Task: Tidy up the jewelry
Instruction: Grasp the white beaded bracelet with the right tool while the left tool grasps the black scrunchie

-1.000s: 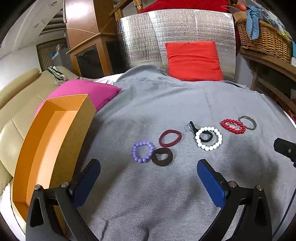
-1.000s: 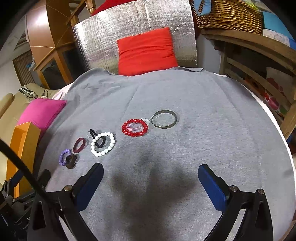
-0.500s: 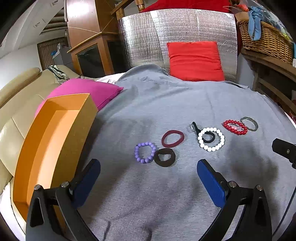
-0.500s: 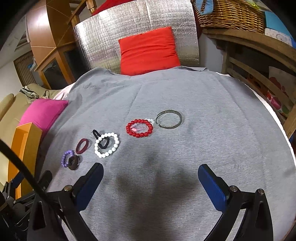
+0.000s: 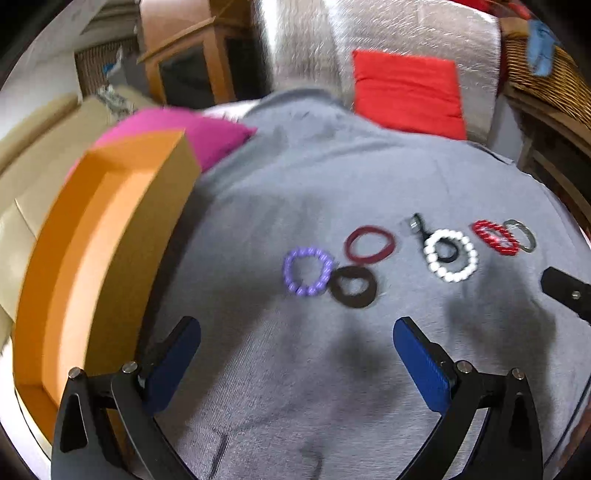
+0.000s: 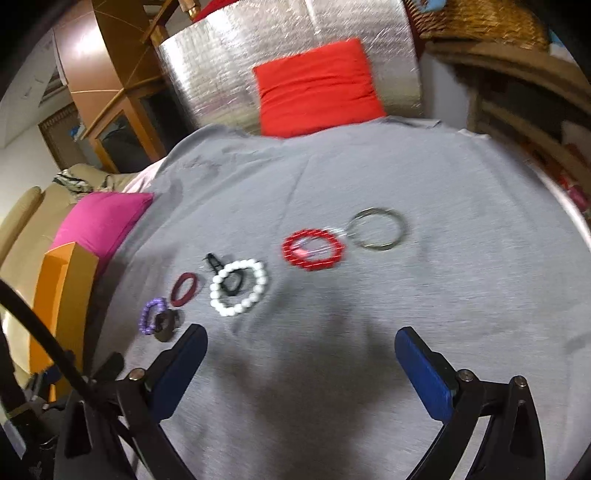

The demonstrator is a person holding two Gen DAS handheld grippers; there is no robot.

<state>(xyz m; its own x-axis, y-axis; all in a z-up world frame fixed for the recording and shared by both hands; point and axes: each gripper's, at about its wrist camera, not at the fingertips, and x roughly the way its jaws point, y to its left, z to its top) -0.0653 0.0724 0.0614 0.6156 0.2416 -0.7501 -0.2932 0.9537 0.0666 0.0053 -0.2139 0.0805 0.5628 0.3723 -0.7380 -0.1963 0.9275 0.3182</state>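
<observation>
Several rings and bracelets lie in a row on the grey cloth (image 5: 332, 177). From left: a purple bead bracelet (image 5: 308, 271), a dark brown ring (image 5: 352, 287), a maroon ring (image 5: 369, 243), a white bead bracelet (image 5: 450, 260) over a black clip, a red bead bracelet (image 6: 314, 248) and a metal bangle (image 6: 376, 229). An open orange box (image 5: 74, 258) stands at the left. My left gripper (image 5: 295, 345) is open, short of the purple bracelet. My right gripper (image 6: 301, 356) has nothing between its fingers; its jaws are closing slightly, below the white and red bracelets.
A pink cushion (image 5: 173, 136) lies behind the orange box. A red cushion (image 6: 317, 86) leans on a silver foil panel (image 6: 258, 55) at the back. A wicker basket (image 6: 476, 18) sits on wooden shelving at the right. A beige sofa (image 5: 33, 155) is at the left.
Both grippers have moved forward and down toward the row of jewelry, which now looks larger and sits lower in both views. Nothing has been taken hold of.
</observation>
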